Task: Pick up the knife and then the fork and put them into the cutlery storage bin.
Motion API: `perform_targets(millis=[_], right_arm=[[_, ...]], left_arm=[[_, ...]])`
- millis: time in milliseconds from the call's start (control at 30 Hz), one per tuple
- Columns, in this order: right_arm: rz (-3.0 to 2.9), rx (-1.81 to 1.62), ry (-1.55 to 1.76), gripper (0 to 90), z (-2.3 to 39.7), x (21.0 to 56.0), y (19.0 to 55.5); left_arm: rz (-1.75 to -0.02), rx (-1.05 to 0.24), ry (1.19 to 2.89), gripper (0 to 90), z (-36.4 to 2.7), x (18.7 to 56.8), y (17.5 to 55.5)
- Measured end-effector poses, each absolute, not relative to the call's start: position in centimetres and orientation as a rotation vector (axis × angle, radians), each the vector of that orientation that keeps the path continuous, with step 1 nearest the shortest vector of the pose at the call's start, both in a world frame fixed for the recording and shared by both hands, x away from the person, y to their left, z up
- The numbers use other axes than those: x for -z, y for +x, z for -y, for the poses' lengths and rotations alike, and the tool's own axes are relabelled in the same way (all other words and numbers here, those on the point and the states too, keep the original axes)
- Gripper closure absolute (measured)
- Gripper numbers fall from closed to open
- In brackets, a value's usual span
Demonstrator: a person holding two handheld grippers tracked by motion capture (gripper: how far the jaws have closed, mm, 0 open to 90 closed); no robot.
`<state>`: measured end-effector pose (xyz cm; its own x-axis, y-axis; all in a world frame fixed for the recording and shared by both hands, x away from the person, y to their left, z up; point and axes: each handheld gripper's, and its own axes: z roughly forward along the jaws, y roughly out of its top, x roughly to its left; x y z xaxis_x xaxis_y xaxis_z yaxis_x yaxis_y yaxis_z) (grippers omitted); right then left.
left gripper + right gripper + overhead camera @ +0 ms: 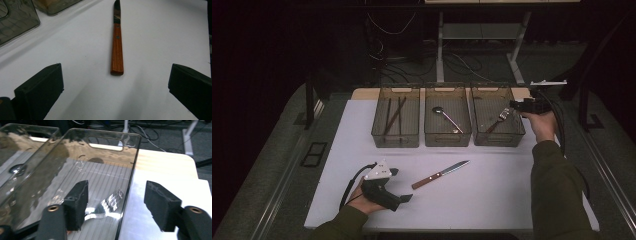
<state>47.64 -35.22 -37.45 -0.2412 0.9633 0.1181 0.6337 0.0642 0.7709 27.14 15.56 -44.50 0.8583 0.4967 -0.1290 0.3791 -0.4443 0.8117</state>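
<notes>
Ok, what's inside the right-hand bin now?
A fork lies in the right bin, tines toward the right hand-held gripper, whose jaws stand open astride the bin's side wall. One jaw covers part of the fork's neck. Nothing else shows inside.

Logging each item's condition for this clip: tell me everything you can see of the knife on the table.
The knife is a table knife with a reddish-brown wooden handle, two small rivets near the blade end, and a shiny metal blade. It lies flat on the white table top, in front of the three clear bins, handle toward the left gripper and blade tip pointing toward the bins. Nothing touches it; that gripper's open jaws frame the handle end from a short way off.
</notes>
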Motion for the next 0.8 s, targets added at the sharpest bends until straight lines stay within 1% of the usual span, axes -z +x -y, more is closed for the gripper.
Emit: perform_targets(millis=[233,400,467,533,600,667,767,800], right_arm=[[-1.947,-1.118,1.524,31.6,35.4,36.6,45.3],[-1.977,-1.196,1.466,26.9,35.0,35.9,42.8],[-1.986,-1.214,1.422,26.5,34.6,35.7,41.6],[-1.991,-1.253,1.391,20.5,34.3,35.5,40.4],[-2.012,-1.276,1.363,19.0,34.0,35.4,39.3],[-2.016,-1.271,1.322,13.9,33.6,35.4,38.4],[-2.037,-1.261,1.272,11.2,32.9,35.6,37.1],[-2.045,-1.258,1.255,7.4,32.7,35.7,36.7]], left_arm=[[-0.644,-0.161,2.084,0.0,-15.5,44.5,27.1],[-0.647,-0.163,2.086,0.0,-15.5,44.5,27.1],[-0.647,-0.165,2.086,0.0,-15.5,44.5,27.1],[-0.648,-0.168,2.085,0.0,-15.5,44.5,27.0],[-0.649,-0.168,2.084,0.0,-15.5,44.5,27.1],[-0.650,-0.168,2.086,0.0,-15.5,44.5,27.1],[-0.652,-0.167,2.089,0.0,-15.5,44.5,27.1],[-0.652,-0.167,2.090,0.0,-15.5,44.5,27.1]])
